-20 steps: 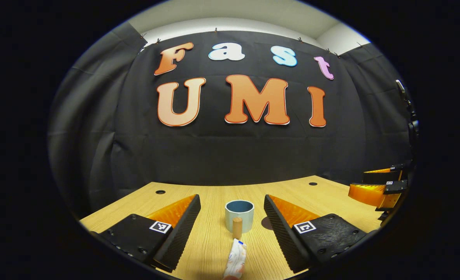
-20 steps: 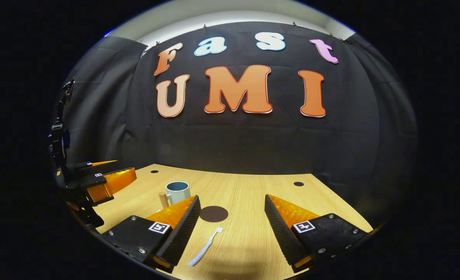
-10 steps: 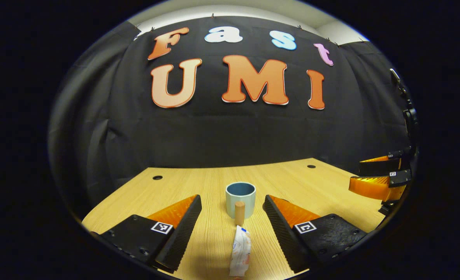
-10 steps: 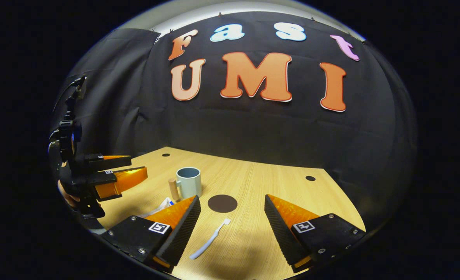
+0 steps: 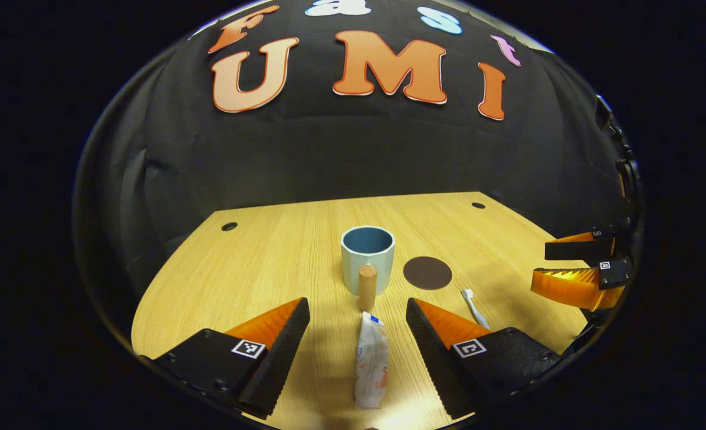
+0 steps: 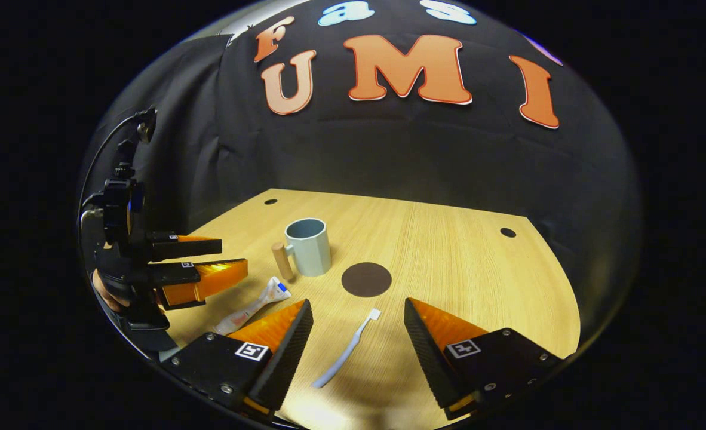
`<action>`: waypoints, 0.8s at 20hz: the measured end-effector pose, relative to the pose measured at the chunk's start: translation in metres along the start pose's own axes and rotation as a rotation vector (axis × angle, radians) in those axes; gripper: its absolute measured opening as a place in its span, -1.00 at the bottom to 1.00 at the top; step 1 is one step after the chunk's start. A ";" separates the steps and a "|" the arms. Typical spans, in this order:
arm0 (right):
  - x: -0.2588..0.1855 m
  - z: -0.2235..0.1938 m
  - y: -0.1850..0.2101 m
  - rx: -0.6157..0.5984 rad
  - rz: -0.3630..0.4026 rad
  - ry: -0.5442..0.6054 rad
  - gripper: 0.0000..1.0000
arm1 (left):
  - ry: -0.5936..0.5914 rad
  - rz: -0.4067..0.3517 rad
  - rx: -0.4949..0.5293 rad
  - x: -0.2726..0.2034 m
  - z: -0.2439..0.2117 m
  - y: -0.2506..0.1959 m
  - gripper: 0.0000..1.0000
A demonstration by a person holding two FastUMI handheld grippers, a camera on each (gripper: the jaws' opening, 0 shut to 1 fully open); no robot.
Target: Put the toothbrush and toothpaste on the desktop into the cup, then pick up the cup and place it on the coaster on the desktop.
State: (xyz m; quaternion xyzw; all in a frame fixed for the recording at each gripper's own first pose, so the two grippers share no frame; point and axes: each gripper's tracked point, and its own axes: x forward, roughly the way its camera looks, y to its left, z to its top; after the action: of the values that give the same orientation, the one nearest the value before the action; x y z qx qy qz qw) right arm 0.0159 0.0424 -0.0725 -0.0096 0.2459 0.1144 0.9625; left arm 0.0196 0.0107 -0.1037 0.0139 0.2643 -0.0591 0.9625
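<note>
My left gripper (image 5: 358, 334) hung wide open over the desktop (image 5: 257, 263), holding nothing, with the toothpaste (image 5: 371, 367) lying flat between its fingers, cap end toward the cup (image 5: 367, 257). The cup stood upright just past the tube, its wooden handle (image 5: 367, 286) facing me, empty as far as I could see. Right of the cup lay the dark round coaster (image 5: 427, 272), apart from it, bare. Right again, the toothbrush (image 6: 347, 349) lay flat between the spread fingers of my right gripper (image 6: 358, 340), also open and empty, bristle end pointing toward the coaster.

Step in hand, as I judged it: approach for the first picks, nothing grasped yet. To do it well I'd have dropped each gripper straight down, straddling each item across its narrow width near the middle, fingertips almost on the wood. Tube is soft, so a light squeeze. Brush is thin and low, easy to miss or skid. Handle sits near the tube, so steer clear of it.
</note>
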 end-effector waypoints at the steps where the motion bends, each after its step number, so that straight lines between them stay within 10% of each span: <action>1: 0.004 -0.007 0.000 0.001 -0.003 0.029 0.82 | 0.032 -0.015 -0.009 0.001 -0.005 -0.004 0.95; 13: 0.041 -0.073 0.016 0.086 0.039 0.399 0.45 | 0.508 -0.041 -0.057 0.021 -0.086 -0.010 0.53; 14: 0.041 -0.077 0.019 0.097 0.040 0.428 0.41 | 0.539 -0.040 -0.067 0.024 -0.096 -0.008 0.10; 16: 0.042 -0.082 0.021 0.097 0.035 0.465 0.22 | 0.590 -0.045 -0.086 0.027 -0.107 -0.011 0.16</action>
State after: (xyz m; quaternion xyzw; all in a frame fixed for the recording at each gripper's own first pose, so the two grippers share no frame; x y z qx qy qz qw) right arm 0.0079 0.0660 -0.1637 0.0150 0.4662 0.1137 0.8772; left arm -0.0132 0.0027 -0.2099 -0.0161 0.5352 -0.0628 0.8422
